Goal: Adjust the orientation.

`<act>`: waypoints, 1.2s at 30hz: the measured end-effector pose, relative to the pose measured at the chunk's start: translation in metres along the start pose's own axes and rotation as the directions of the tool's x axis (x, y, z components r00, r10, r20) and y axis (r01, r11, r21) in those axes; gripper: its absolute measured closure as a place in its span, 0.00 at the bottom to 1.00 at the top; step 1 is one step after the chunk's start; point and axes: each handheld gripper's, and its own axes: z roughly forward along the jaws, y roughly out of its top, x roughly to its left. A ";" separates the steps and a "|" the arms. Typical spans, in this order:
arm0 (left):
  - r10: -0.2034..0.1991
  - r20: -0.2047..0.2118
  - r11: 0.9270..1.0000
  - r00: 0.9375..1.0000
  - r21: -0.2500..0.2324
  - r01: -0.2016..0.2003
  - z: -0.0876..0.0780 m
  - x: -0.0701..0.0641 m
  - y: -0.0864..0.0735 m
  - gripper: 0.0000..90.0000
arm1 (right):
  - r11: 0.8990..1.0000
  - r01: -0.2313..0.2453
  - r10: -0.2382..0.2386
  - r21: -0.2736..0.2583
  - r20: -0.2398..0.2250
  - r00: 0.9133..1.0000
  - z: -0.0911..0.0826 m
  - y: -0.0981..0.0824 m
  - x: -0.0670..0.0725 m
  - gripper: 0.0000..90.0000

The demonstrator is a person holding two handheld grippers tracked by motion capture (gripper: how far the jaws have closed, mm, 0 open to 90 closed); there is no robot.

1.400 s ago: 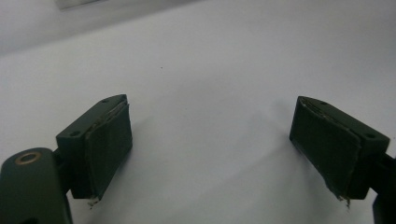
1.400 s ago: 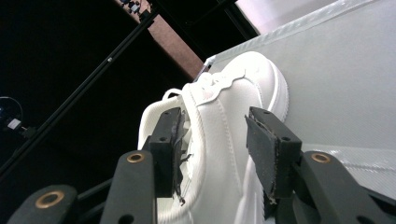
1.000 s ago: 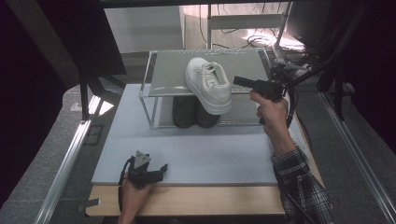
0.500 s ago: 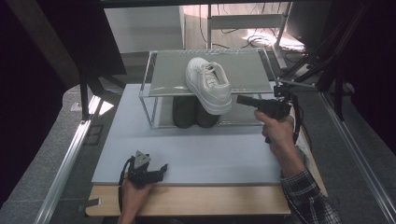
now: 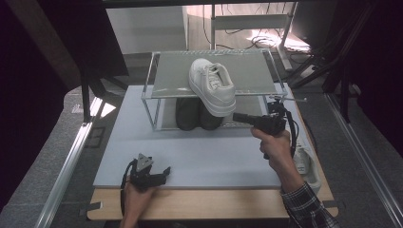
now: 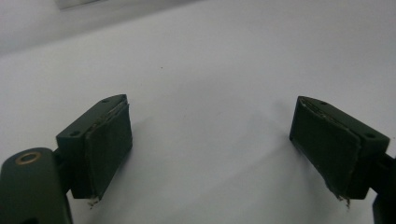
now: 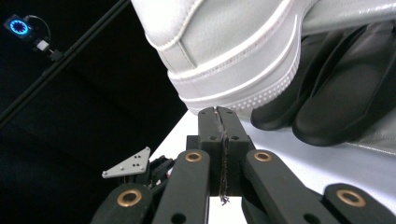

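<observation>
Jaws: right gripper [image 5: 237, 117] pressed together, empty, tips at the toe of the white sneaker [image 5: 212, 86] overhanging the rack's [image 5: 166, 90] top shelf; black shoes [image 5: 197, 114] below. Left gripper [image 5: 161, 172] spread, resting on table [image 5: 214, 156]. Likely nudging step; next push wants care.

High view above the near edge facing the table [image 5: 199, 156], left gripper view close over it, right gripper view perhaps touching the white shoe [image 7: 233, 51], shared overhead [image 5: 212, 85].
</observation>
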 end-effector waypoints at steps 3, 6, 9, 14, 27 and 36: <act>0.000 0.000 1.000 1.000 0.000 0.000 0.000 0.000 0.000 0.14 | 1.000 -0.003 0.003 0.000 -0.001 1.000 0.003 -0.001 -0.002 1.00; 0.000 0.000 1.000 1.000 -0.001 0.000 0.000 0.000 0.000 0.14 | 1.000 -0.008 0.008 -0.003 -0.003 1.000 0.005 -0.001 -0.004 1.00; 0.000 0.000 1.000 1.000 -0.001 0.000 0.000 0.000 0.000 0.14 | 1.000 -0.015 0.015 -0.004 -0.003 1.000 0.007 -0.001 -0.004 1.00; 0.000 0.000 1.000 1.000 -0.001 0.000 0.000 0.000 0.000 0.14 | 1.000 -0.017 0.017 -0.009 -0.005 1.000 0.009 -0.001 -0.005 1.00; 0.000 0.000 1.000 1.000 0.000 0.000 0.000 0.000 0.000 0.14 | 1.000 -0.024 0.024 0.005 -0.014 1.000 0.034 0.003 -0.002 1.00; -0.001 0.001 1.000 1.000 -0.002 0.001 0.000 0.000 0.000 0.14 | 1.000 -0.029 0.029 -0.001 -0.006 1.000 0.054 0.009 -0.005 1.00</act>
